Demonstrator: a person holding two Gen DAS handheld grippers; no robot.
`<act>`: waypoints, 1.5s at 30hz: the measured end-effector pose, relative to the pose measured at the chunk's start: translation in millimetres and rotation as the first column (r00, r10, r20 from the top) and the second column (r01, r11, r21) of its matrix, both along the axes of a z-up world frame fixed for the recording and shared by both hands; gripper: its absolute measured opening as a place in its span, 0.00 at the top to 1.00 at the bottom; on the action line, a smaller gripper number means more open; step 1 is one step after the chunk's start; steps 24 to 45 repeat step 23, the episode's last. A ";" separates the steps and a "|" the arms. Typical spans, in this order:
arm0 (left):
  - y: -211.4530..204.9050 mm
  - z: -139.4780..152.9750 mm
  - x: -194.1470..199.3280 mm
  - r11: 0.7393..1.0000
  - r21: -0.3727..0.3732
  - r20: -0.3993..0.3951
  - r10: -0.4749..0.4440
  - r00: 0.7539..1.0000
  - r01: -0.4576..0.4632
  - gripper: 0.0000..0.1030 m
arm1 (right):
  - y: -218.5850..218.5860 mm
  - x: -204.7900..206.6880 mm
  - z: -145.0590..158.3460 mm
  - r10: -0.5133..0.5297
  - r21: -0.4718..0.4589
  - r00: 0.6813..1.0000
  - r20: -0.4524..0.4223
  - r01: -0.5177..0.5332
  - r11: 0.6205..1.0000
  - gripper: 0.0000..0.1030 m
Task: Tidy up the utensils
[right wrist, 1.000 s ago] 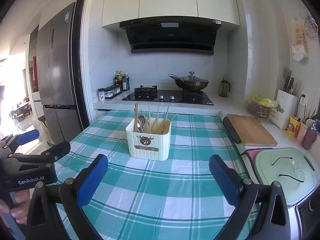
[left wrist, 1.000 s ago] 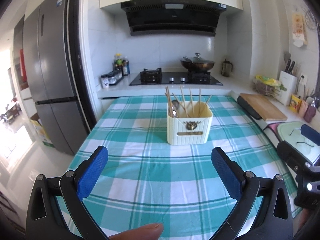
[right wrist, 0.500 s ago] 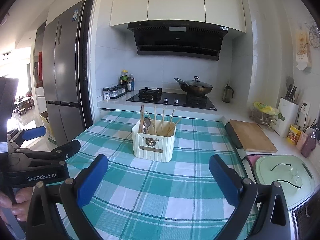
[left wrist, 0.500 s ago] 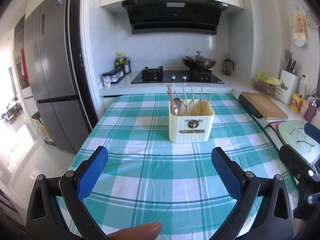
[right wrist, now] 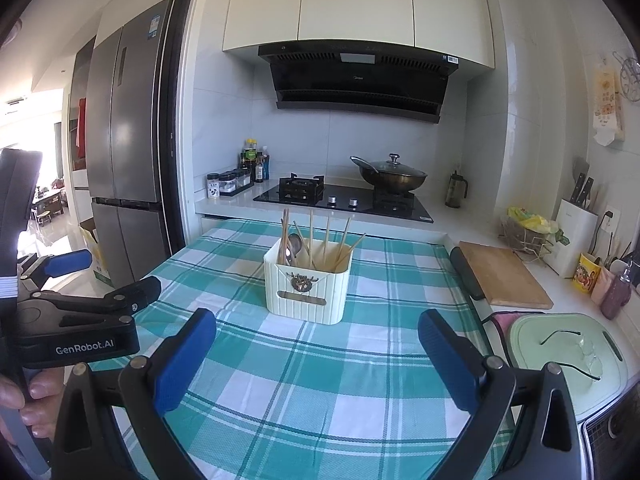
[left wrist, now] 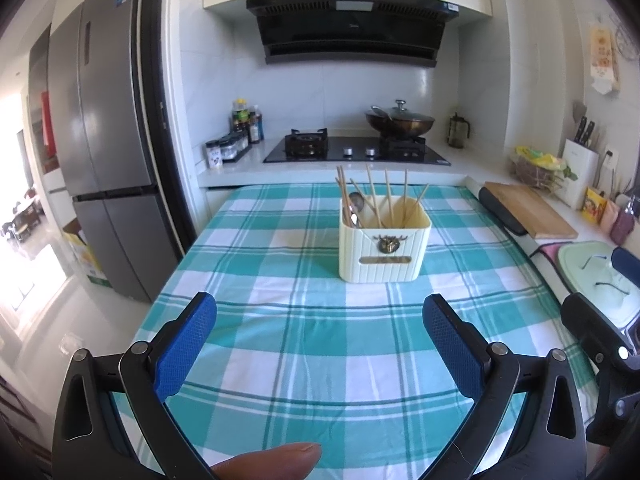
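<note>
cream ribbed plastic utensil caddy [left wrist: 385, 245] with wooden chopsticks [left wrist: 372, 196] at 12 o'clock; left gripper [left wrist: 320, 344] and right gripper [right wrist: 316, 354] jaws apart, empty.

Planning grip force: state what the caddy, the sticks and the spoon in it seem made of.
Caddy: probably matte cream plastic, given its moulded ribs; it could be painted metal. Its badge looks like brass.
Sticks: pale tan and dull, likely bamboo or wood chopsticks.
Spoon: shiny grey and reflective, apparently steel.

Both wrist views face the utensil holder [left wrist: 385, 240].
</note>
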State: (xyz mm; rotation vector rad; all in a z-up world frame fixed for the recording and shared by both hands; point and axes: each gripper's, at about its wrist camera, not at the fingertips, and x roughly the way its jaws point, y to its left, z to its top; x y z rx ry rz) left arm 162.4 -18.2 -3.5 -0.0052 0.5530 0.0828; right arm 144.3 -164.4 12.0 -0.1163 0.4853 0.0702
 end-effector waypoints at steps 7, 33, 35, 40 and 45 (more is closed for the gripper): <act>-1.4 0.1 -0.4 1.000 0.002 -0.003 -0.003 1.000 0.003 0.00 | -0.8 0.7 0.0 0.009 -0.004 1.000 -0.001 -0.009 1.000 0.00; 1.2 -0.5 -2.2 1.000 -0.001 0.031 0.018 0.999 -0.018 0.00 | -3.4 1.6 -2.9 0.009 -0.008 1.000 -0.011 -0.009 1.000 0.00; 1.2 -0.5 -2.2 1.000 -0.001 0.031 0.018 0.999 -0.018 0.00 | -3.4 1.6 -2.9 0.009 -0.008 1.000 -0.011 -0.009 1.000 0.00; 1.2 -0.5 -2.2 1.000 -0.001 0.031 0.018 0.999 -0.018 0.00 | -3.4 1.6 -2.9 0.009 -0.008 1.000 -0.011 -0.009 1.000 0.00; 1.2 -0.5 -2.2 1.000 -0.001 0.031 0.018 0.999 -0.018 0.00 | -3.4 1.6 -2.9 0.009 -0.008 1.000 -0.011 -0.009 1.000 0.00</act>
